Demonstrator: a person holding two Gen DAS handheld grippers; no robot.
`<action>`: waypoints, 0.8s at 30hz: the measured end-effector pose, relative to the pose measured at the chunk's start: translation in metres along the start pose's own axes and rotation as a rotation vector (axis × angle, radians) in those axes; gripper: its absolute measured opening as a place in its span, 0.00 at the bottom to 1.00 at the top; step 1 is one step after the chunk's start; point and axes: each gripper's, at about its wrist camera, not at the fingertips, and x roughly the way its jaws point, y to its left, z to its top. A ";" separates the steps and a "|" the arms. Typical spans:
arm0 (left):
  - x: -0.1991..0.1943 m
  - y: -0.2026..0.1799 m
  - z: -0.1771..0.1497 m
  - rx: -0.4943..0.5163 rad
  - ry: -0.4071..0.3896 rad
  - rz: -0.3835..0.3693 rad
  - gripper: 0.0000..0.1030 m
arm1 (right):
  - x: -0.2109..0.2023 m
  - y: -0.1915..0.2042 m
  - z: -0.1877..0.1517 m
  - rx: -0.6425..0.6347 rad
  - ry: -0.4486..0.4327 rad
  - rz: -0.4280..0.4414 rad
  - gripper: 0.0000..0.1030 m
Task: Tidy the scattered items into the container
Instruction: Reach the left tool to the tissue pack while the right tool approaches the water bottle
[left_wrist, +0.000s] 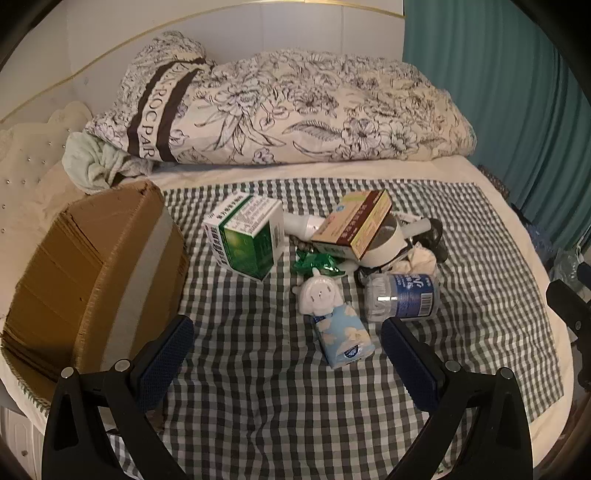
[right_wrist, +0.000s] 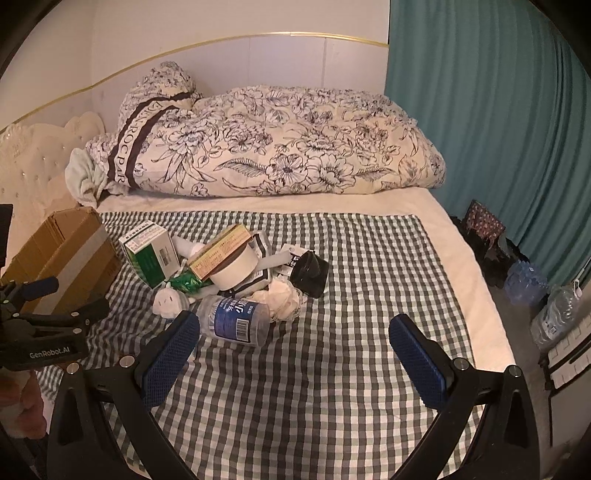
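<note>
From the left wrist camera, the left gripper (left_wrist: 288, 343) is hovering low over the green-and-white checked cloth (left_wrist: 258, 406) with its jaws standing wide apart and nothing between them, and it is pointing at the small pale-blue tissue pack with white flowers (left_wrist: 343, 338), which is lying just ahead, probably because that is the nearest loose item. Touching the pack's far end is a small white plush figure (left_wrist: 317, 295), and to its right a clear plastic bottle with a blue label (left_wrist: 402, 295) is lying on its side. Farther back, a green-and-white carton (left_wrist: 247, 236) is sitting tilted on 1 edge, a flat brown-and-yellow carton (left_wrist: 354, 223) is leaning across a round white tub (left_wrist: 384, 243), and a crumpled green foil wrapper (left_wrist: 316, 264) is showing beneath them. The open brown cardboard box (left_wrist: 96, 273), the container, is standing at the cloth's left edge, so the carry from the pile should be short. From the right wrist camera, the right gripper (right_wrist: 295, 343) is also hanging above the cloth with its jaws wide apart and empty, its left pad just beside the bottle; that bottle looks like its likeliest pick. A black cylindrical object (right_wrist: 310, 277) is lying at the pile's right side. The left gripper is showing at the left edge, near the box. A floral quilt (right_wrist: 277, 147) is lying bundled behind.
</note>
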 end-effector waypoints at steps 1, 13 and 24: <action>0.004 -0.001 -0.001 0.002 0.007 0.000 1.00 | 0.004 0.000 -0.001 0.000 0.005 0.001 1.00; 0.062 -0.018 -0.011 0.031 0.063 0.014 1.00 | 0.051 0.007 -0.020 -0.014 0.063 0.055 1.00; 0.102 -0.027 -0.015 0.025 0.145 -0.038 1.00 | 0.093 0.012 -0.031 -0.014 0.109 0.067 1.00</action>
